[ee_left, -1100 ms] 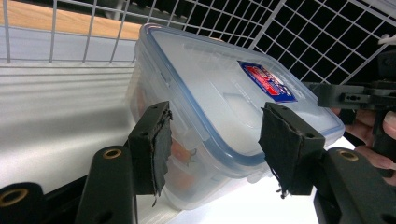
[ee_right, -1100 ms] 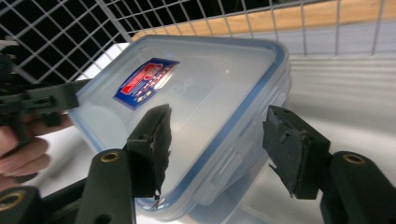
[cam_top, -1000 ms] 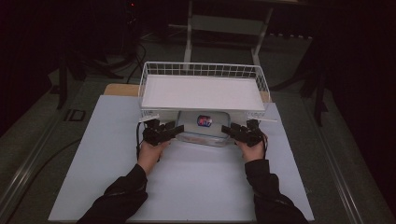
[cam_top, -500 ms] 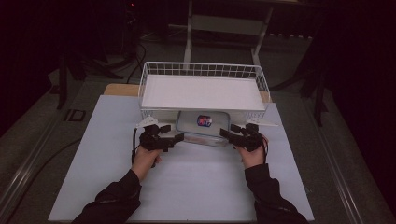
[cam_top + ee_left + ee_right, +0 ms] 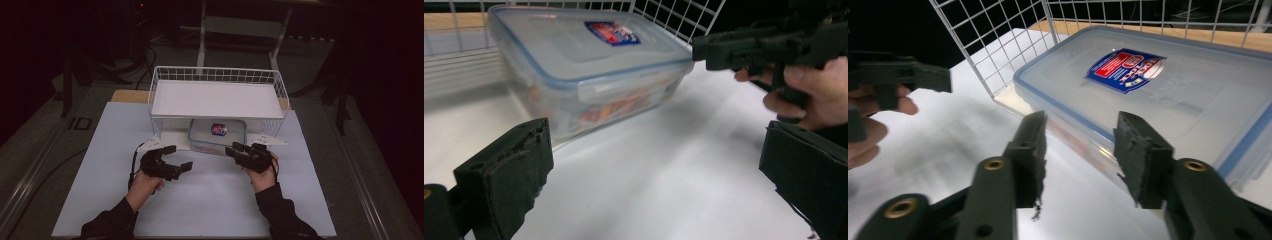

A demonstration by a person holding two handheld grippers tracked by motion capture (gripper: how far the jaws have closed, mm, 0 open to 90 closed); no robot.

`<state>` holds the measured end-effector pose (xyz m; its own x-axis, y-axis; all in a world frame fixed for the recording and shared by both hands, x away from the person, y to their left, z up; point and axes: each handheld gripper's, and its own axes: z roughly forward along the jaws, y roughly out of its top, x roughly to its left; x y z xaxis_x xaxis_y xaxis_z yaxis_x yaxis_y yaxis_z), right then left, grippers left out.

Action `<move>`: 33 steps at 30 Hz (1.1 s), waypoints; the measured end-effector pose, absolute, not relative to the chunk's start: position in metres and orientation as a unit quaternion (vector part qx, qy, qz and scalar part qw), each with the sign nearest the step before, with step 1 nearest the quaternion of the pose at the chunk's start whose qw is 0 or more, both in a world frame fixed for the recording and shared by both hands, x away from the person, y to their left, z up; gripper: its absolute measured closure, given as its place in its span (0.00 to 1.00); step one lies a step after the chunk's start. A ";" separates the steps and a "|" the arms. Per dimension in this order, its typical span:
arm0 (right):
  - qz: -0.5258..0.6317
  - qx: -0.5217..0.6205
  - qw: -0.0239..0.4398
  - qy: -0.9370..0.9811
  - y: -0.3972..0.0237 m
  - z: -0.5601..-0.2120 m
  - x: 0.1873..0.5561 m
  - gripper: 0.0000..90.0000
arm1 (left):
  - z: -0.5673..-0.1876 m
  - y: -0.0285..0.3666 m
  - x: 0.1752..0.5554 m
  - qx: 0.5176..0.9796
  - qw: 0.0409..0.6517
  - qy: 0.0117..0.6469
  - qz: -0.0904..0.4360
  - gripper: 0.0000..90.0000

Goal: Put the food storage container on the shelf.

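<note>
Box (image 5: 589, 65) ahead of both jaw pairs, untouched; left gripper (image 5: 649, 175) jaws just spread wide, right gripper (image 5: 1080, 150) jaws just narrowed, nothing between; probably freed after pushing under rack (image 5: 217, 97).

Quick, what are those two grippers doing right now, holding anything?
Left gripper: open, jaws just widened, holding nothing.
Right gripper: open, jaws just narrowed, nothing between them.

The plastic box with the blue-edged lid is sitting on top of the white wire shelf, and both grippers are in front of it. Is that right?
Not quite. The plastic box sits under the wire shelf, on the white table, not on top of it. The high view shows this. The left gripper and right gripper are indeed in front of the box.
</note>
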<state>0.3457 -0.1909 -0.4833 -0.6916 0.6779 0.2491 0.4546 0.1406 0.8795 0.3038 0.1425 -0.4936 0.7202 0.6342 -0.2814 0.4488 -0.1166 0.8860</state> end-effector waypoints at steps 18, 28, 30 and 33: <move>0.478 0.398 0.115 0.774 -0.163 -0.502 0.366 1.00 | -0.501 0.142 0.295 0.751 0.549 0.355 0.094 0.01; 0.471 0.426 0.130 0.762 -0.157 -0.508 0.385 1.00 | -0.501 0.144 0.295 0.746 0.552 0.359 0.098 0.01; 0.471 0.430 0.133 0.758 -0.155 -0.509 0.390 1.00 | -0.501 0.145 0.296 0.745 0.553 0.358 0.098 0.01; 0.469 0.435 0.136 0.756 -0.150 -0.510 0.395 1.00 | -0.502 0.145 0.296 0.746 0.552 0.358 0.098 0.01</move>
